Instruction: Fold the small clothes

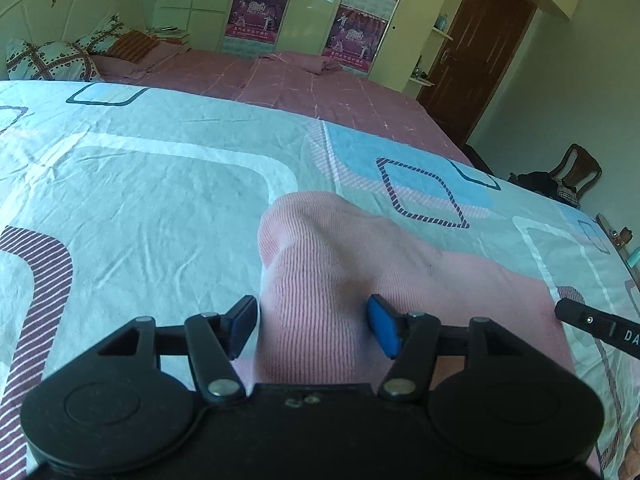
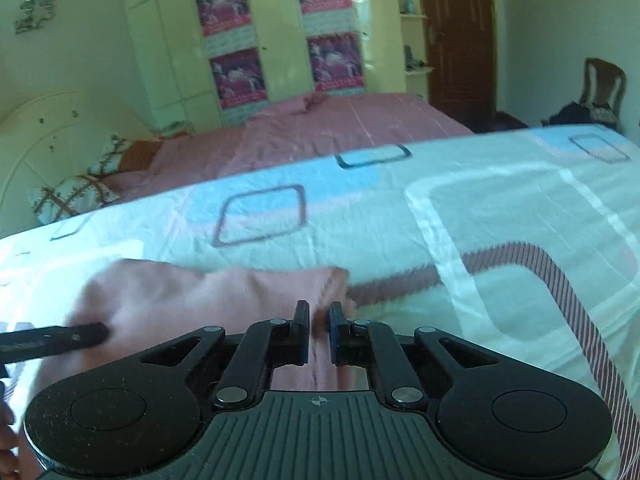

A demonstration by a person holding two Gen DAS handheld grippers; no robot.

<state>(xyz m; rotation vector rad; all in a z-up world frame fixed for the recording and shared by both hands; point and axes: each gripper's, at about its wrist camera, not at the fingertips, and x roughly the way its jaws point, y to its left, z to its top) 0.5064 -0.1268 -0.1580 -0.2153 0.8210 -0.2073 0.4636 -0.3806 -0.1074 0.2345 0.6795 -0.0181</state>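
In the left wrist view, a patterned bedsheet (image 1: 140, 184) covers the surface from 9 o'clock across to 3 o'clock, white with blue and striped shapes. At 6 o'clock is the left gripper (image 1: 312, 326); its jaws stand wide apart. The left finger (image 1: 243, 326) is just beside the edge of the pink garment (image 1: 340, 264), over the sheet, and the other blue pad is above the cloth. The garment is a ribbed pink piece that lies on the sheet from the center down to 5 o'clock, with a raised fold near the middle. At 3 o'clock, a black tip of the right gripper (image 1: 592, 322) comes in over the garment's right side.

In the right wrist view, at 9 o'clock, a black finger of the left gripper (image 2: 76, 334) reaches onto the pink garment (image 2: 192, 296). The garment is spread from 9 o'clock to the center. At 6 o'clock is the right gripper (image 2: 319, 320); its jaws are narrow and a small ridge of pink cloth sits between them, gripped. The picture is blurred here. To the right, the bedsheet (image 2: 500, 216) continues to 3 o'clock. Behind it, at 12 o'clock, is a pink bed (image 2: 340, 120).
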